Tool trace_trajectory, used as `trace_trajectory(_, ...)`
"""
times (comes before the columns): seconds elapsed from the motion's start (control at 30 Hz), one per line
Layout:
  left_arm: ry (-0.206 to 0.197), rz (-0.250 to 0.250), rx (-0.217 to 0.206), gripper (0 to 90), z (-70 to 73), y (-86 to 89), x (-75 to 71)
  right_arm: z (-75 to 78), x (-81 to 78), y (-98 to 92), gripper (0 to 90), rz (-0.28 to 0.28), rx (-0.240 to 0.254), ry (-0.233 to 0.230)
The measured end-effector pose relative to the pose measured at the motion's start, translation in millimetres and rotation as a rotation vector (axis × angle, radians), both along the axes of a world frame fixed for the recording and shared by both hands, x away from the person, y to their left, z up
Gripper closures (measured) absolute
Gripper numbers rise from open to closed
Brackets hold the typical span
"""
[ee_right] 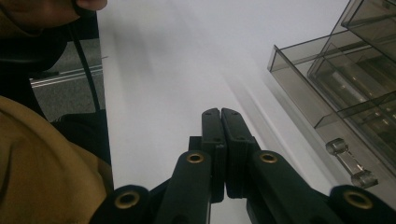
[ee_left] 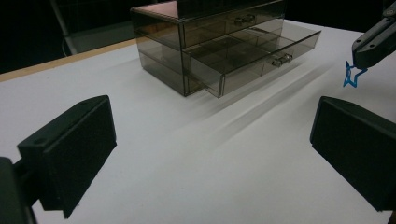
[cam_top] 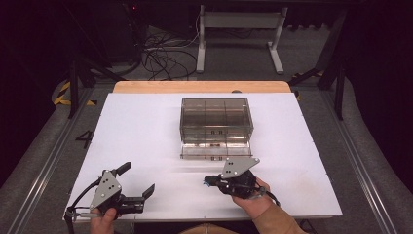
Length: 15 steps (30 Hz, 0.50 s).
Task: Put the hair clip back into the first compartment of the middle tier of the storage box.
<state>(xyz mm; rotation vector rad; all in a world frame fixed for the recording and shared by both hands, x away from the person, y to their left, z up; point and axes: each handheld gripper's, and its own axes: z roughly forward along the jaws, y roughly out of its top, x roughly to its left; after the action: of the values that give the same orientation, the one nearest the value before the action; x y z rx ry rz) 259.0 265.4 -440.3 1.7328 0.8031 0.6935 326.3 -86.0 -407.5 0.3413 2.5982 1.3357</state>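
Placement of the small blue star-shaped clip (ee_left: pixel 352 75) into the pulled-out lower drawer (ee_left: pixel 252 60) of the smoky clear plastic drawer box (cam_top: pixel 216 114), judging by the layout. Star pinched at the tip of the right gripper (cam_top: pixel 207 182), jaws pressed together on it, held just above the white table top (cam_top: pixel 146 131), near the drawer's front and well clear of the box.

Keep the pinch firm; thin wire like that could slip or twist. Lift enough to clear the drawer's front wall and its clear knob handle (ee_right: pixel 349 161). Carry over one divided compartment, lower inside the walls, and only then release. Avoid nudging the drawer shut.

Left gripper (cam_top: pixel 137 179) spread wide, holding nothing, at the table's near left. Leave there, or use it to steady the box if needed.
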Motion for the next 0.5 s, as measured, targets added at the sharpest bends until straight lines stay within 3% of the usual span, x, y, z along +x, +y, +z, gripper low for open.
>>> trace_trajectory(0.5,0.002,0.0,0.0,1.0,-0.2,-0.2,-0.1,16.1,12.4,7.7,89.2,-0.035,0.003,-0.017)
